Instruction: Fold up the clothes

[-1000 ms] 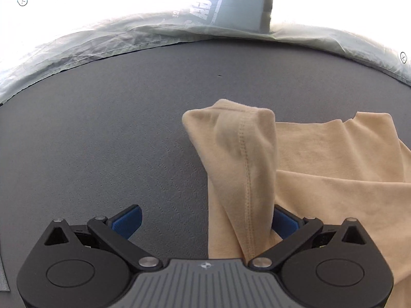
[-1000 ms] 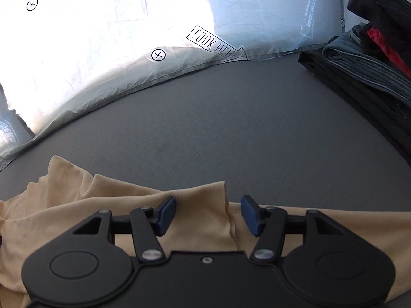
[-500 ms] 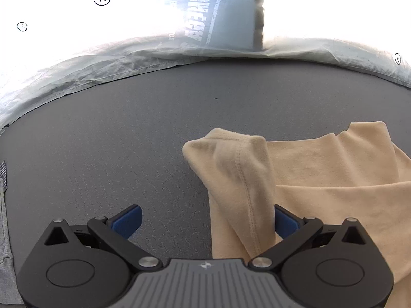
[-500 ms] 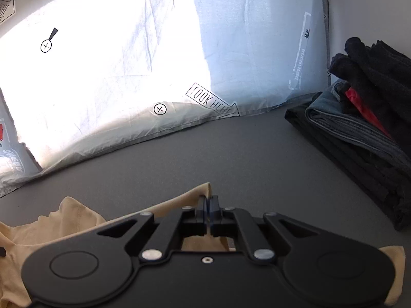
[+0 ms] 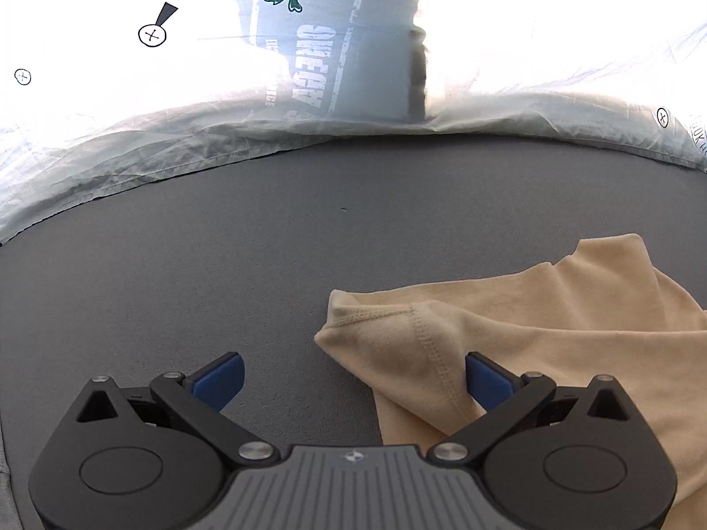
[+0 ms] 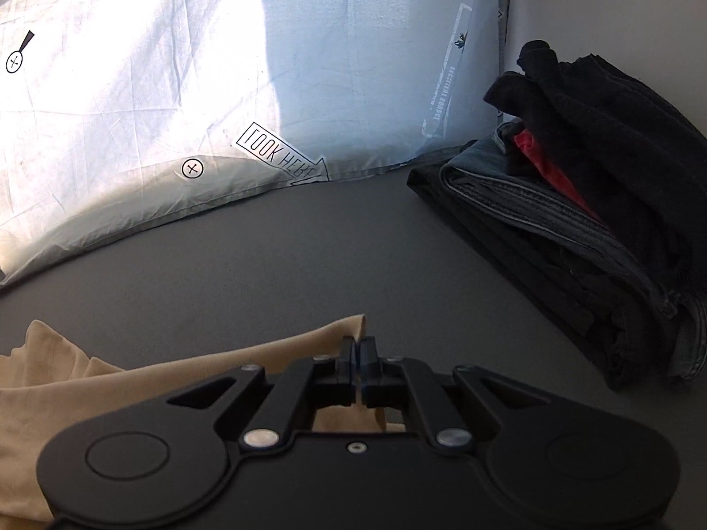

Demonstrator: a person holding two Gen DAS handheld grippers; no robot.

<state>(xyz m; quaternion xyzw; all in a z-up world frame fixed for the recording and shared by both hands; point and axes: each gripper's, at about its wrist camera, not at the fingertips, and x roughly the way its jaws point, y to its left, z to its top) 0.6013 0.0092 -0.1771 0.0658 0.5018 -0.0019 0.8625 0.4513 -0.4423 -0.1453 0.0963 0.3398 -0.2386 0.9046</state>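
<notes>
Fingers of the left gripper stand spread wide over the dark grey worktop; nothing is pinched. A hemmed corner of the tan shirt lies between them, close against the right-hand blue pad, while the left pad is over bare surface.

Shirt lies at the near side of the worktop, rumpled, running from the left gripper across toward the right one. Far edge of the worktop is bordered by a pale printed sheet with a carrot picture and lettering.

Fingers of the right gripper are pressed together on an edge of the shirt; a small peak of cloth stands up just beyond the tips, so the pinch looks shallow.

At the right edge of the worktop, a stack of dark clothes, jeans and something red among them, well apart from the shirt.

Step in hand, as judged: getting both corners held to make a fold.

Notes for doing it well:
- Centre the left gripper over the hemmed corner before closing, catching both layers and the seam.
- Keep the right pinch low and steady, since little cloth is gripped.
- Lift both sides level, cloth taut between them.
- Keep clear of the stack.
</notes>
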